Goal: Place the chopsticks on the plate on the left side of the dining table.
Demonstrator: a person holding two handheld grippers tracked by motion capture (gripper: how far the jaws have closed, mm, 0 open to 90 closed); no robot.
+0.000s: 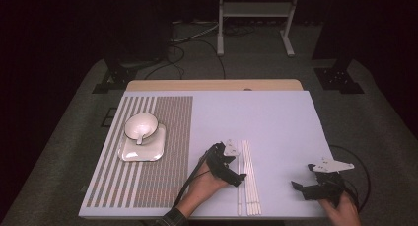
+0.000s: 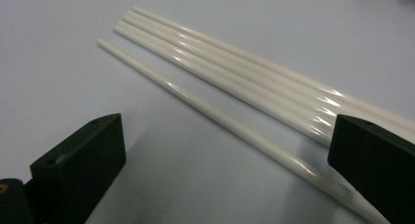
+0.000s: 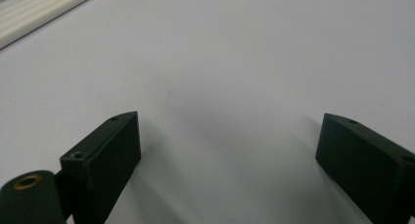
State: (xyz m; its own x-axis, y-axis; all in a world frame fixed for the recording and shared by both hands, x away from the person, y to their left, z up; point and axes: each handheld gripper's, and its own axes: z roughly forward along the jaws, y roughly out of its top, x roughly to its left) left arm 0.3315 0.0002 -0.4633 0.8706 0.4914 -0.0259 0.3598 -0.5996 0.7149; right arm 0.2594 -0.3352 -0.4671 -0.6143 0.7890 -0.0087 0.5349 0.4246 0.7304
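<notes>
Several white chopsticks (image 1: 249, 179) lie side by side near the table's front edge, running front to back. In the left gripper view one chopstick (image 2: 205, 104) lies a little apart from the tight bundle (image 2: 254, 72). My left gripper (image 1: 238, 165) is open at the left side of the chopsticks; in its own view the left gripper (image 2: 227, 131) has the single chopstick passing between its spread jaws, untouched. My right gripper (image 1: 303, 177) hovers open over bare table at the front right. The right gripper (image 3: 230, 121) holds nothing.
A striped placemat (image 1: 162, 176) covers the table's left part. On it sits a white square plate (image 1: 129, 153) with a white bowl (image 1: 140, 123) and a spoon (image 1: 140, 137). The chopsticks' edge (image 3: 39, 9) shows at the right gripper view's top left.
</notes>
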